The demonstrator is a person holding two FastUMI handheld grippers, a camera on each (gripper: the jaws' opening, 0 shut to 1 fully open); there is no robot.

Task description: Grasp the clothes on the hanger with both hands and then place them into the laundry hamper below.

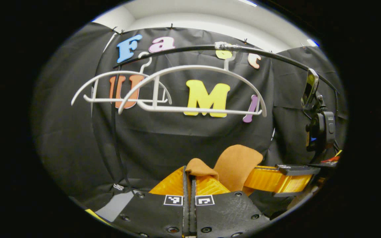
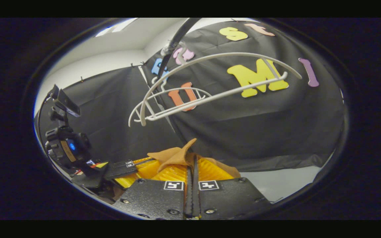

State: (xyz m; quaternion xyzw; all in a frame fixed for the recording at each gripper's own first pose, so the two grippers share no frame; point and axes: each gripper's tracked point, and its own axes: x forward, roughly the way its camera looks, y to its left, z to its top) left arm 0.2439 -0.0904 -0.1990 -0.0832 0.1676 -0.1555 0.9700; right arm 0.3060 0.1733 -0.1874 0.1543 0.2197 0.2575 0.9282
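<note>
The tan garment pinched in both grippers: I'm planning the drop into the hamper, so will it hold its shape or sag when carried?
Probably floppy: the tan garment folds and bunches where the left gripper pinches it, and peaks loosely above the right gripper. It looks thin, so likely light. Expect the unsupported middle to sag between the grips.

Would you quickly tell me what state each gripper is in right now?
Left gripper: shut on the tan garment, off the white hangers.
Right gripper: shut on the same tan garment.
</note>
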